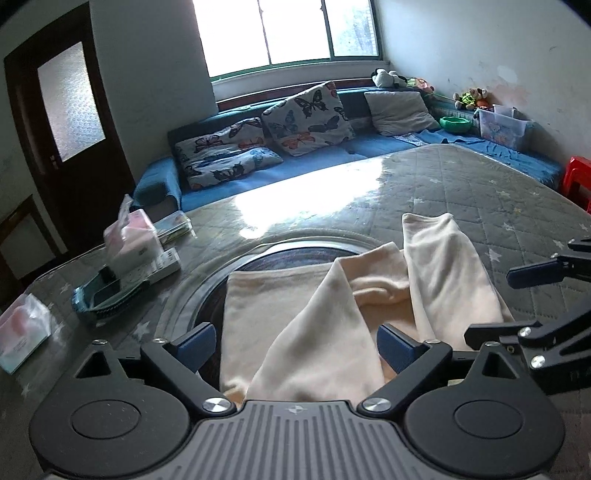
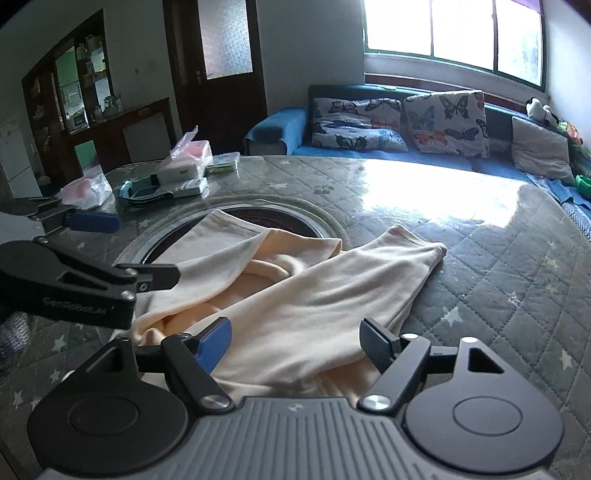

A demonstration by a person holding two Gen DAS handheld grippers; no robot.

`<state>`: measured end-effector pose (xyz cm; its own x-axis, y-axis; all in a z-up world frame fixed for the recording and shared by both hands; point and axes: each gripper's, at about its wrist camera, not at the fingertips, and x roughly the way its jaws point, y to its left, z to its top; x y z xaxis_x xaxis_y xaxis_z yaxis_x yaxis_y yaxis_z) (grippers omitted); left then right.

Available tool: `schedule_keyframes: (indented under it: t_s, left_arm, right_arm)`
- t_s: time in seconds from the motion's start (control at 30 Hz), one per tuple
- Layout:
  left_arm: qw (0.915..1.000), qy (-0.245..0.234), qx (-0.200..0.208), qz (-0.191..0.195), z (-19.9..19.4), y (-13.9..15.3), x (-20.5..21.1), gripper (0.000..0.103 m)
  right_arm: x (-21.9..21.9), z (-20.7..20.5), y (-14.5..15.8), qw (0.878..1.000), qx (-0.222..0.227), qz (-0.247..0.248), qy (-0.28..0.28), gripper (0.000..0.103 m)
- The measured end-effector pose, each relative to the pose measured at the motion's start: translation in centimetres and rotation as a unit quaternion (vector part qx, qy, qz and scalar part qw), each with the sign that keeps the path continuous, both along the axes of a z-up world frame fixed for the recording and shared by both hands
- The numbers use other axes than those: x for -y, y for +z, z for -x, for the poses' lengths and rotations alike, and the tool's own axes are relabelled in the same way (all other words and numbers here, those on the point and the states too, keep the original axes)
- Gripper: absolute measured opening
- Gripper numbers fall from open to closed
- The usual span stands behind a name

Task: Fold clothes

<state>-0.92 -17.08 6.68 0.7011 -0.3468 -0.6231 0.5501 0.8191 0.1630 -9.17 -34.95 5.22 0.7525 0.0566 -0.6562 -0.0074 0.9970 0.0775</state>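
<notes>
Cream trousers (image 1: 332,325) lie loosely heaped on the tabletop (image 2: 498,266), waist end nearest both grippers, the two legs splayed away and partly overlapping. They look like soft, light knit: limp, likely to sag and slide on the glossy cover, with no stiffness to hold a crease. Best holds, I judge, are the waistband corners close in, or the leg cuffs farther out, pinching both layers together.

Left gripper (image 1: 295,347) hovers over the waist area with its jaws spread wide, gripping nothing. Right gripper (image 2: 295,343) hangs over the nearer leg, jaws likewise released and empty.

Beneath the cloth, the quilted grey star-print cover sits under a clear shiny sheet, with a round dark inset (image 2: 273,221) partly hidden by the trousers. Farther left stand tissue packs (image 2: 188,158) and a small teal tray (image 2: 144,192). Beyond is a blue sofa (image 1: 295,162) with butterfly cushions (image 1: 306,114), a dark door (image 1: 70,122), and a bright window (image 1: 288,29) throwing glare across the far tabletop.
</notes>
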Motion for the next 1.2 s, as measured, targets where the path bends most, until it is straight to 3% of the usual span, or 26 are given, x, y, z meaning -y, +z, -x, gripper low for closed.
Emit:
schedule_keyframes:
  t_s: [0.27, 0.53, 0.73, 0.83, 0.9, 1.0, 1.2]
  left_arm:
    - [0.9995, -0.024, -0.002, -0.021, -3.4, -1.4, 2.9, 0.093]
    - [0.999, -0.027, -0.031, -0.019, -6.6, -3.0, 4.8, 0.092]
    - [0.9974, -0.033, -0.063, -0.01, -7.9, -4.2, 5.2, 0.07]
    - [0.9961, -0.046, -0.074, 0.006, -8.1, -4.3, 5.0, 0.052]
    - [0.9954, -0.054, -0.077, 0.014, -8.2, -4.3, 5.1, 0.028]
    - [0.9951, -0.061, -0.074, 0.023, -8.0, -4.1, 4.9, 0.012]
    - [0.9976, -0.048, -0.037, 0.032, -7.4, -2.9, 3.4, 0.008]
  right_arm:
    - [1.8, -3.2, 0.2, 1.0, -0.015, 0.0, -0.017, 0.074]
    - [3.3, -6.6, 0.2, 0.999, -0.024, 0.003, -0.032, 0.073]
    - [3.9, -8.4, -0.3, 0.999, -0.034, -0.003, -0.035, 0.073]
    - [3.5, -8.6, -0.6, 0.999, -0.039, -0.001, -0.026, 0.072]
    - [3.4, -8.7, -0.7, 0.999, -0.041, 0.0, -0.024, 0.069]
    - [3.2, -9.1, -0.9, 0.999, -0.047, -0.001, -0.023, 0.065]
    - [2.2, -9.3, -1.2, 0.998, -0.056, -0.005, -0.007, 0.055]
